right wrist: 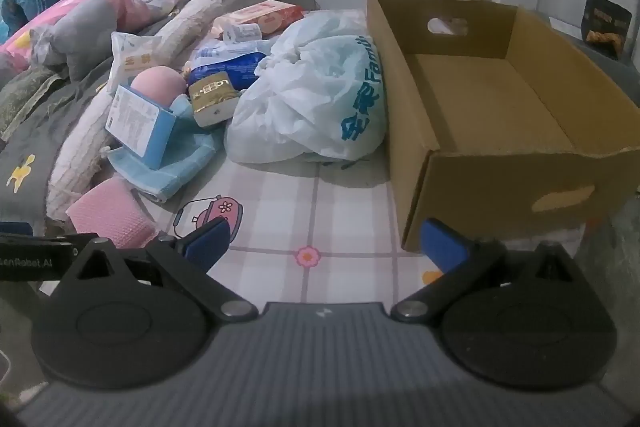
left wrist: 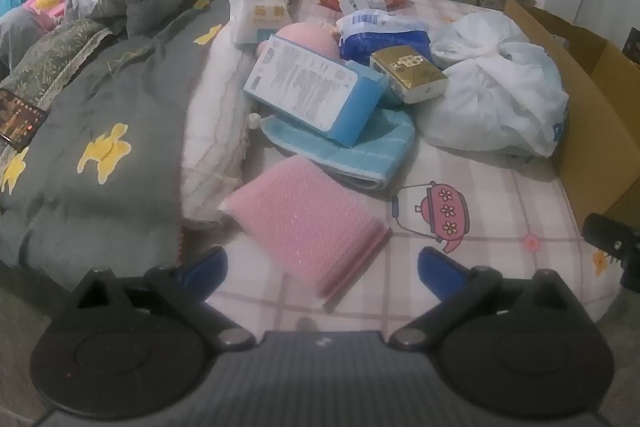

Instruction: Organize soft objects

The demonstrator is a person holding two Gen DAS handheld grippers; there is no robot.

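Nothing is packed yet: the brown cardboard box (right wrist: 496,107) ahead-right of the right gripper (right wrist: 324,241) sits empty. Both grippers gape wide, holding nothing. The folded pink bubble-wrap pad (left wrist: 308,223) lies just ahead of the left gripper (left wrist: 322,267); tissue packs, towel and bag wait beyond.

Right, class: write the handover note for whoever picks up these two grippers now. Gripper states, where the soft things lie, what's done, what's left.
Left gripper: open, empty, above the pink bubble wrap.
Right gripper: open, empty, over the checked sheet, beside the cardboard box.
Blue towel, tissue packs and white plastic bag lie piled on the bed.
Done: nothing; the box is empty.
Left: all soft items, probably into the box.
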